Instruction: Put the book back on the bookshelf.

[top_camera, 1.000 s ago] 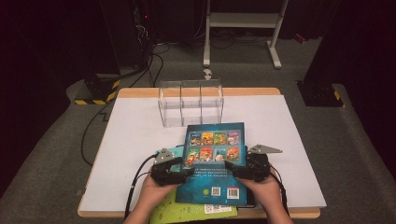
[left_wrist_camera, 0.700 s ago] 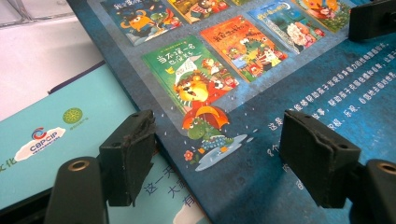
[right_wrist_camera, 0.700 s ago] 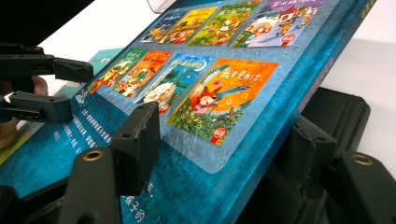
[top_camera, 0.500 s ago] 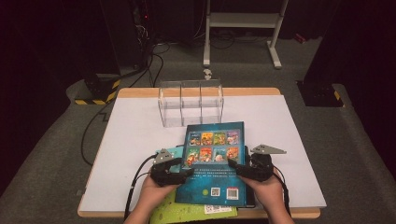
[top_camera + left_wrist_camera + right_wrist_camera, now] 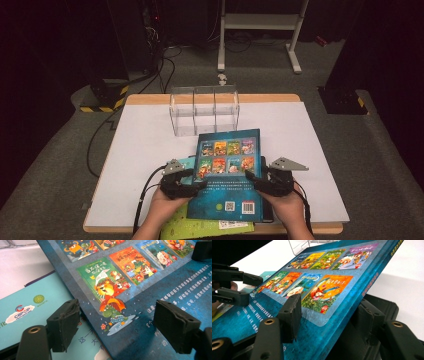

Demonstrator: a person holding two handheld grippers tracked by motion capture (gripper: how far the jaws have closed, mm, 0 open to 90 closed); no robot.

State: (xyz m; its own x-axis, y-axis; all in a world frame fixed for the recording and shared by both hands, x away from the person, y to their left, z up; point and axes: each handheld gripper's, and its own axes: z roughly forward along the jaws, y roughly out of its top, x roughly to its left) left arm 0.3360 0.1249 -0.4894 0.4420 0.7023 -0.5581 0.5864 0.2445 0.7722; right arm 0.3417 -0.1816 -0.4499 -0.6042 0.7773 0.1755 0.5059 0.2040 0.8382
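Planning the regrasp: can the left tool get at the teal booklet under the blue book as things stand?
Probably only its exposed left part. The left tool straddles the blue book, which covers the rest of the teal booklet; the right tool has been closing on the book's edge.

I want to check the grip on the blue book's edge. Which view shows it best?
The right gripper view: the blue book edge sits between the jaws of the right gripper. The high view shows its whole cover; the left gripper view, a close patch.

The right tongs [image 5: 329, 315] straddle the edge of a blue book [image 5: 332, 290]: 1 jaw lies over its cover, the other under it, and they have just been closing. The book tilts above the white table [image 5: 402, 282]. Across it sit the left tongs [image 5: 237, 287].
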